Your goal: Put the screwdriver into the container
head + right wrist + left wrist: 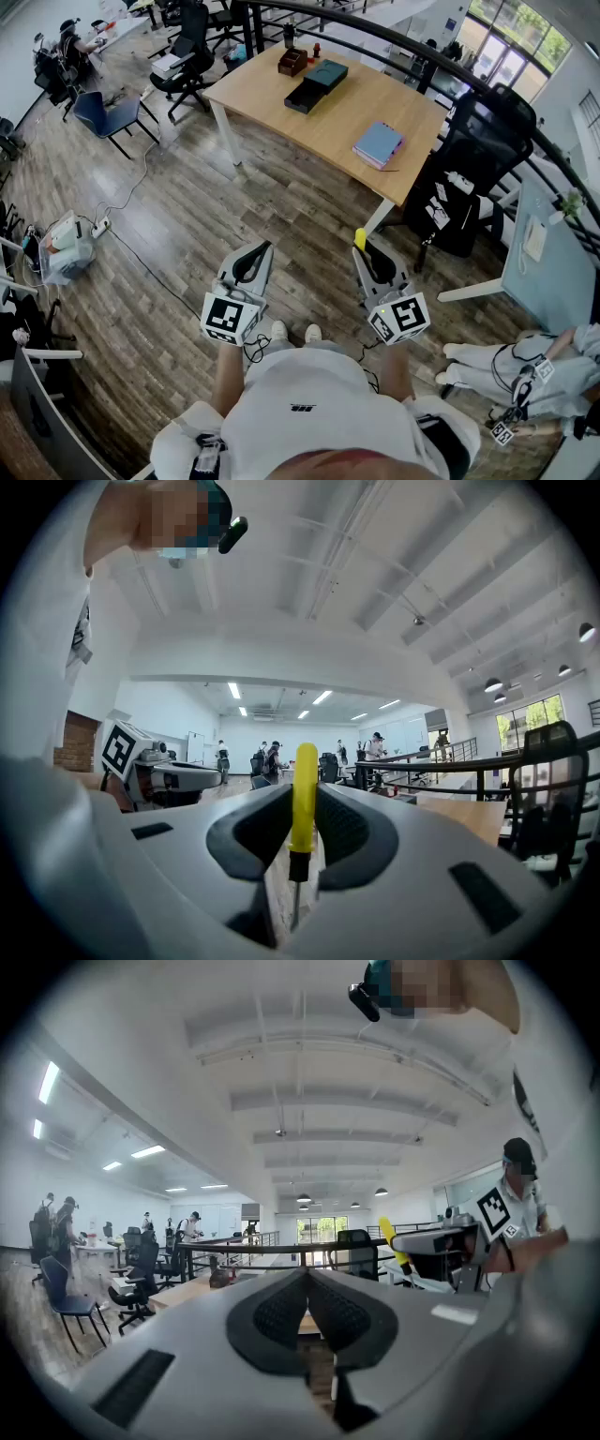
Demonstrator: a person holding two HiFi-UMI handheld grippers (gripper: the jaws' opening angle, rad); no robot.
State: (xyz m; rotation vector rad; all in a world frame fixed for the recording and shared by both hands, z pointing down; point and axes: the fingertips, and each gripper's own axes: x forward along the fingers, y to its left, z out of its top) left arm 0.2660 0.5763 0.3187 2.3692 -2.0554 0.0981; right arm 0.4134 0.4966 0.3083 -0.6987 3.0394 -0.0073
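My right gripper (362, 249) is shut on a screwdriver (360, 239) with a yellow handle. In the right gripper view the screwdriver (302, 803) stands upright between the pads, handle up and thin shaft pointing down toward the gripper body. The left gripper (257, 251) is shut with nothing in it; its pads (281, 1314) meet at the tip. Both grippers are held over the wooden floor, well short of the table. A dark open container (313, 86) sits far off on the wooden table (281, 117), next to a small brown box (292, 61).
A blue and pink notebook (379, 143) lies near the table's right corner. A black office chair (473, 178) stands right of the table, and a blue chair (108, 117) at the left. Cables (131, 248) run over the floor. A person (525, 370) is low at the right.
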